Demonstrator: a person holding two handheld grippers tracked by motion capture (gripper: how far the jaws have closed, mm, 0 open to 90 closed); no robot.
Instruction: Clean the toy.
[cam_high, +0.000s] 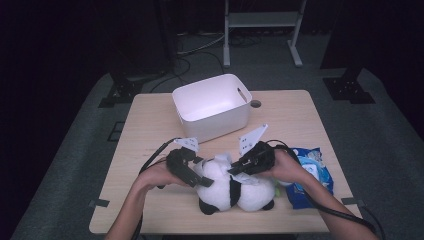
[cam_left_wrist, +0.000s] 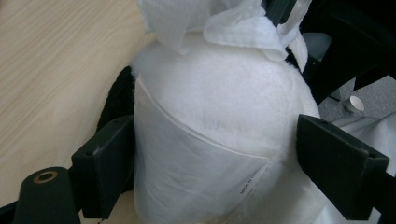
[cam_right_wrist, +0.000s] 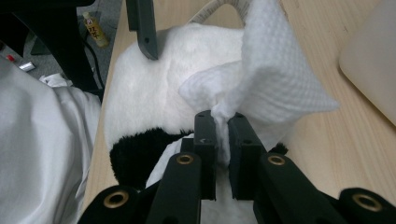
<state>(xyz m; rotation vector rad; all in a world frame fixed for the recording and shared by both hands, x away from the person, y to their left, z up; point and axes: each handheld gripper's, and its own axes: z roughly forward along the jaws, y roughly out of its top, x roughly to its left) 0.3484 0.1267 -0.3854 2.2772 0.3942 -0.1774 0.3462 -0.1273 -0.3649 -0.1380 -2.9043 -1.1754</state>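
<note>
The plush panda (cam_left_wrist: 224, 107) is straddled by the wide-apart left tongs (cam_left_wrist: 212, 158); a white wipe (cam_right_wrist: 275, 79) is clamped by the right tongs (cam_right_wrist: 223, 140) at 12 o'clock.

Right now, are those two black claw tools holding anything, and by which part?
The right gripper pinches a white textured wipe by its bunched lower end. The left gripper straddles the black-and-white plush panda around its white body; whether its pads press cannot be told.
</note>
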